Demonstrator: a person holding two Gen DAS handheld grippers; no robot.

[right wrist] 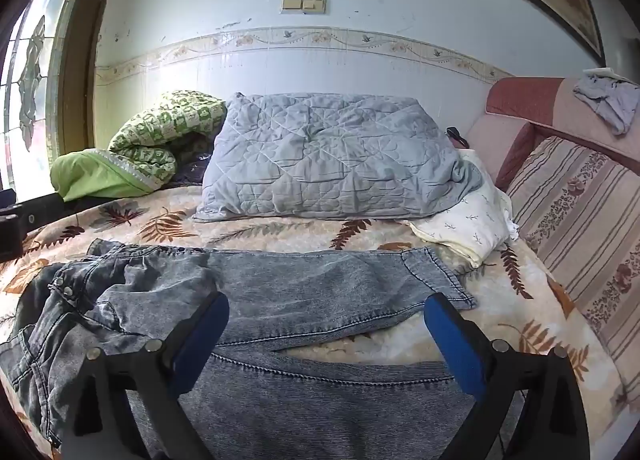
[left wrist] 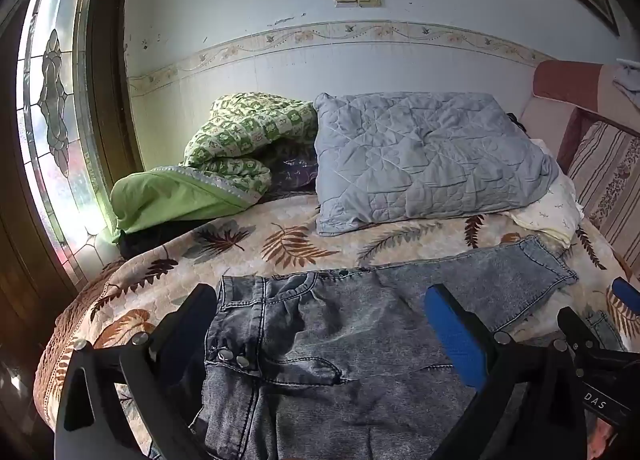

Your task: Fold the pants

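Grey washed denim pants lie spread across a leaf-patterned bedspread. The waistband with metal buttons sits at the left, and both legs run to the right. My left gripper hovers wide open above the waistband and hip area, with nothing pressed between its blue pads. In the right wrist view the pants show two legs, the far one ending in a hem at the right. My right gripper stands wide open over the near leg, holding nothing. The other gripper's blue tip shows at the right edge of the left wrist view.
A grey quilted pillow and a green patterned blanket lie at the back by the wall. A white folded cloth sits right of the pillow. A striped sofa back bounds the right side. A stained-glass window is at the left.
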